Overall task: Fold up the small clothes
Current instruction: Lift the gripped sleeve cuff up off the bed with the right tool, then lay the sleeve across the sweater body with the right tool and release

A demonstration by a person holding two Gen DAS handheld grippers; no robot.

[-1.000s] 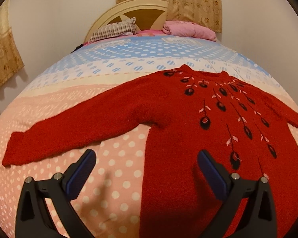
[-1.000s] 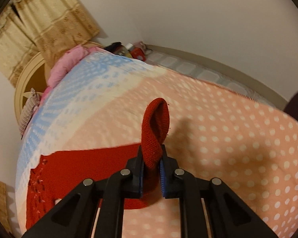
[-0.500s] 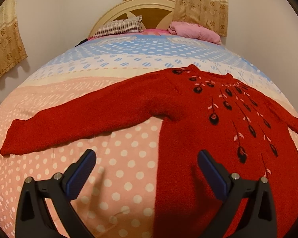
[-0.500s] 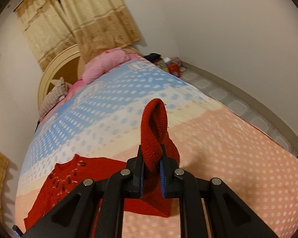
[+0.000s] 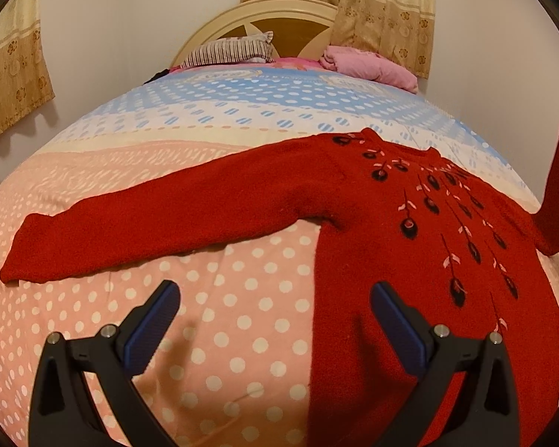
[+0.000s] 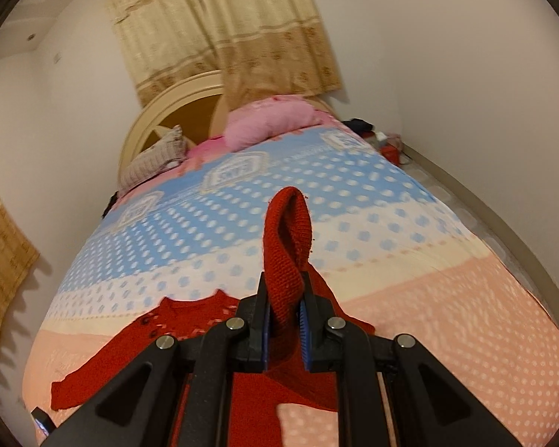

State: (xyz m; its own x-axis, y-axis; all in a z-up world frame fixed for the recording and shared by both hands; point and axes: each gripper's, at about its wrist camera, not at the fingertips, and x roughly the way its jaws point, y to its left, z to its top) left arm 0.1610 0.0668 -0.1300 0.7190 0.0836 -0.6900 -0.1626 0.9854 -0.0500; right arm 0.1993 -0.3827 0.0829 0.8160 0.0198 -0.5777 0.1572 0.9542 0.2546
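Note:
A red knitted sweater (image 5: 372,223) with dark embroidered flowers lies front up on the bed. Its left sleeve (image 5: 149,223) stretches flat to the left. Its right sleeve (image 5: 557,186) rises off the bed at the right edge of the left wrist view. My right gripper (image 6: 285,320) is shut on that sleeve's cuff (image 6: 289,238), which sticks up in a loop above the pads. My left gripper (image 5: 275,320) hangs open above the dotted sheet just left of the sweater's body, with nothing between its fingers.
The bed (image 5: 212,335) carries a pink, cream and blue dotted sheet. At its head lie a striped pillow (image 5: 229,50) and a pink bundle (image 5: 372,67), under a round headboard (image 5: 264,18). Curtains hang behind. Small items (image 6: 384,141) sit on the floor by the right wall.
My right gripper has risen and swung toward the sweater's body, lifting the right sleeve off the bed. The left gripper has drifted slightly left of the sweater's body and stays open.

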